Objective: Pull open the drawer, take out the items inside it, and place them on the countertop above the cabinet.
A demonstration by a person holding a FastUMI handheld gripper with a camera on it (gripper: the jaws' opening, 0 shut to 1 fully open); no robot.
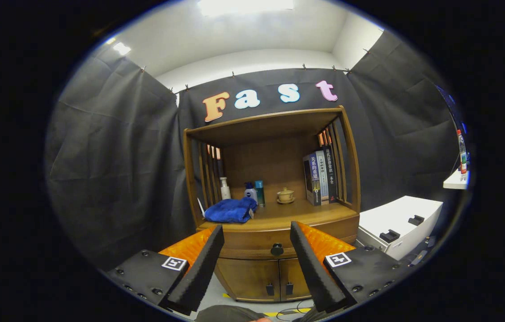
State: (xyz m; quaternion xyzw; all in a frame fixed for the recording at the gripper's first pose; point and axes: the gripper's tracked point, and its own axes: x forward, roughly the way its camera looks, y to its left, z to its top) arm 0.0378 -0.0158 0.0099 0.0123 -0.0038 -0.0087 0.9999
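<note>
A wooden cabinet (270, 179) stands against the booth wall, some way ahead of my fingers. Its drawer (259, 243) is closed, with a dark round knob (277, 249) showing in the gap between my fingers, well beyond them. My gripper (256, 232) is open and holds nothing. On the countertop (306, 212) above the drawer lie a blue cloth (231, 210), a white bottle (225, 188), a blue-capped bottle (250, 191), a teal can (259, 192), a small lidded cup on a saucer (285, 195) and several upright books (321, 176). What the drawer holds is hidden.
Two lower cabinet doors (261, 279) with small dark handles sit under the drawer. A white box (402, 221) with dark handles stands to the cabinet's right. A bottle (462, 154) stands on a white shelf further right. Yellow tape marks the floor (288, 311) below.
</note>
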